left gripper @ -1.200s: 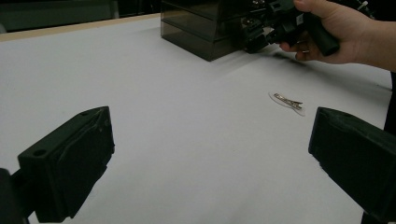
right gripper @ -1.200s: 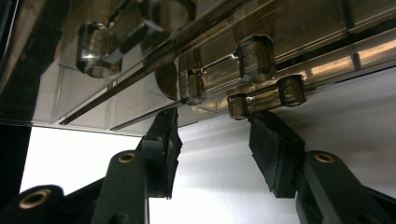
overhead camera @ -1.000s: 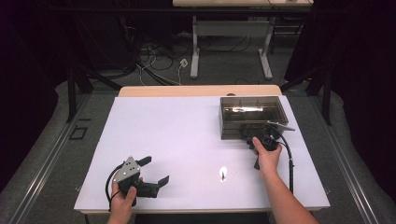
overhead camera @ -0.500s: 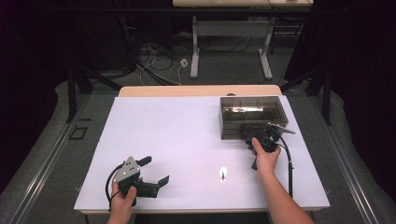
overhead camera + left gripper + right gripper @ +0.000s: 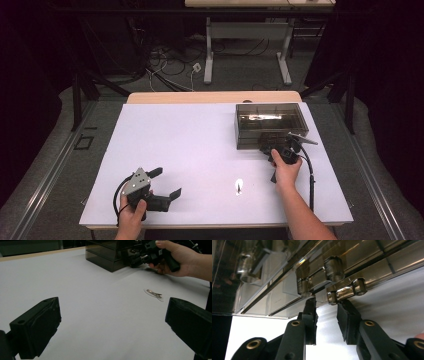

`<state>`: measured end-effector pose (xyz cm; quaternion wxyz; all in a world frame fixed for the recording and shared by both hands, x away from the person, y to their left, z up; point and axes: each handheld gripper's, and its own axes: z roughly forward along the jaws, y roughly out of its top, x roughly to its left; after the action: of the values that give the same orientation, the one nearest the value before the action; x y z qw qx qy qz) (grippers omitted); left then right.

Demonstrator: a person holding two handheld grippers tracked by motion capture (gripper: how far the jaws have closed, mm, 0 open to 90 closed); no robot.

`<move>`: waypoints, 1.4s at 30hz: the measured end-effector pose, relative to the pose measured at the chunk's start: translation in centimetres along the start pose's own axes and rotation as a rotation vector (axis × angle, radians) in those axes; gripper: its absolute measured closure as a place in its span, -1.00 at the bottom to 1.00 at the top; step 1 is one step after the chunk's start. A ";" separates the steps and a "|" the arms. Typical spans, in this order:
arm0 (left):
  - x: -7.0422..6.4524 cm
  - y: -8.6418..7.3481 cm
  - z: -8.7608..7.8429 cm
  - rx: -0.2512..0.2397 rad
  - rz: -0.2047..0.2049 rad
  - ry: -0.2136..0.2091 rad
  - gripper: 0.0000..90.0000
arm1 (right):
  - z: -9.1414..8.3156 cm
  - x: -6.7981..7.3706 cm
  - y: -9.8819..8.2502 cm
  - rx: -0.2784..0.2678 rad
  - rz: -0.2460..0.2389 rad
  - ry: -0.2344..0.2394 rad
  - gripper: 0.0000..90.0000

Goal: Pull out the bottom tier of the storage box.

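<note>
A smoky see-through drawer box (image 5: 270, 122) stands at the back right of the white table (image 5: 200, 150). My right gripper (image 5: 267, 149) is at its front face. In the right gripper view its jaws (image 5: 325, 303) have just been closing and stand narrow, with their tips either side of the end of a drawer handle (image 5: 345, 291). A gap still shows between the pads. My left gripper (image 5: 167, 181) rests near the front left edge, open wide with nothing between its jaws (image 5: 112, 308). A metal hair clip (image 5: 239, 186) lies on the table in between.
The hair clip (image 5: 153, 293) lies flat on a small clear patch, apart from both grippers. The right hand and box (image 5: 107, 255) appear far off in the left gripper view. Beyond the table are a wooden edge strip (image 5: 210, 96), floor cables and another desk's legs.
</note>
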<state>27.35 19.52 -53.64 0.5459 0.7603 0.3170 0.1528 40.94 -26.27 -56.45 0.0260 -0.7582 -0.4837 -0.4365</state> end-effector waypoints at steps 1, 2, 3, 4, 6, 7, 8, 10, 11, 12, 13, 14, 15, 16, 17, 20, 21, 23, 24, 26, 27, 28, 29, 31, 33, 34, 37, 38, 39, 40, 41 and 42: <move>0.0 0.0 0.0 0.000 0.000 0.001 -0.99 | -0.1 0.0 0.0 0.011 0.000 0.002 0.56; 0.0 0.0 0.0 0.000 0.000 0.000 -0.99 | 0.0 0.0 0.0 0.007 0.000 -0.003 0.58; 0.0 0.0 0.0 0.000 0.000 0.000 -0.99 | 0.0 0.0 0.0 0.004 -0.002 -0.004 0.59; 0.0 0.0 0.0 0.000 0.000 0.001 -0.99 | -0.1 0.0 0.0 0.016 -0.001 0.000 0.61; 0.0 0.0 0.0 0.000 0.001 0.000 -0.99 | 0.0 0.0 0.0 0.001 0.003 -0.011 0.65; 0.0 0.0 0.0 0.001 0.001 0.000 -0.99 | 0.0 -0.1 0.0 0.002 0.003 -0.009 0.67; 0.0 0.0 0.0 0.000 0.001 0.000 -0.99 | 0.0 -0.1 0.0 0.003 0.004 -0.013 0.69; 0.0 0.0 0.0 0.000 0.000 0.001 -0.99 | 0.1 -0.1 0.0 -0.002 0.011 -0.019 0.74; 0.0 0.0 0.0 -0.001 0.000 0.001 -0.99 | 0.1 -0.2 0.0 -0.003 0.002 -0.024 0.77; 0.0 0.0 0.0 -0.001 0.000 0.001 -0.99 | 0.0 -0.1 0.0 0.006 0.020 -0.026 0.79; 0.0 0.0 0.0 -0.001 0.000 0.000 -0.99 | 0.1 -0.2 0.0 0.002 0.012 -0.027 0.80; 0.0 0.0 0.0 0.000 0.000 0.000 -0.99 | -0.1 -0.2 0.1 0.023 0.008 -0.037 0.80; 0.0 0.0 0.0 0.000 0.000 0.000 -0.99 | 0.1 -0.2 0.0 0.005 0.021 -0.027 0.81; 0.0 0.0 0.0 -0.001 -0.001 0.000 -0.99 | 0.2 -0.2 0.0 -0.009 0.013 -0.032 0.81; 0.0 0.0 0.0 0.000 -0.001 -0.001 -0.99 | 0.1 -0.2 0.0 0.010 0.023 -0.020 0.82; 0.0 0.0 0.0 0.000 0.000 0.000 -0.99 | 0.3 -0.2 -0.2 -0.024 0.025 -0.024 0.82; 0.0 0.0 0.0 -0.001 -0.001 0.000 -0.99 | 0.1 -0.3 -0.2 -0.006 0.022 -0.017 0.83; 0.0 0.0 0.0 -0.001 -0.001 0.000 -0.99 | 0.2 -0.3 -0.3 -0.029 0.024 -0.018 0.83; 0.0 0.0 0.0 0.000 -0.001 0.000 -0.99 | 0.2 -0.3 -0.3 -0.029 0.024 -0.018 0.83; 0.0 0.0 0.0 -0.001 0.000 0.000 -0.99 | 0.3 -0.3 -0.4 -0.036 0.027 -0.015 0.83; 0.0 0.0 0.0 -0.001 0.000 0.001 -0.99 | 0.3 -0.3 -0.4 -0.034 0.029 -0.015 0.83; 0.0 0.0 0.0 0.000 -0.001 0.000 -0.99 | 0.1 -0.3 -0.4 -0.019 0.030 -0.015 0.83; 0.0 0.0 0.0 -0.001 -0.001 0.000 -0.99 | 0.1 -0.3 -0.4 -0.018 0.030 -0.016 0.83; 0.0 0.0 0.0 -0.001 -0.001 0.000 -0.99 | 0.0 -0.2 -0.3 -0.009 0.028 -0.033 0.83; 0.0 0.0 0.0 -0.001 -0.001 0.001 -0.99 | 0.0 -0.2 -0.3 -0.008 0.028 -0.030 0.83; 0.0 0.0 0.0 0.000 0.000 0.001 -0.99 | 0.0 -0.2 -0.3 -0.006 0.028 -0.030 0.83; 0.0 -0.1 0.0 -0.001 -0.004 0.000 -0.99 | 0.1 -0.3 -0.3 -0.018 0.034 -0.029 0.84; 0.0 -0.1 0.0 -0.001 -0.004 0.000 -0.99 | 0.1 -0.3 -0.4 -0.019 0.029 -0.027 0.84; 0.0 0.0 0.0 -0.001 -0.004 -0.001 -0.99 | 0.1 -0.4 -0.4 -0.020 0.022 -0.027 0.84; 0.0 0.0 0.0 0.000 -0.003 0.000 -0.99 | 0.1 -0.4 -0.4 -0.032 0.024 -0.020 0.84; 0.0 0.0 0.1 0.000 -0.003 0.000 -0.99 | 0.1 -0.3 -0.4 -0.033 0.031 -0.018 0.84; -0.1 -0.1 0.1 0.000 -0.005 0.000 -0.99 | 0.1 -0.4 -0.5 -0.031 0.032 -0.015 0.84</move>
<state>27.33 19.46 -53.70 0.5465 0.7595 0.3186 0.1514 40.62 -26.23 -56.95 0.0176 -0.7694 -0.4648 -0.4378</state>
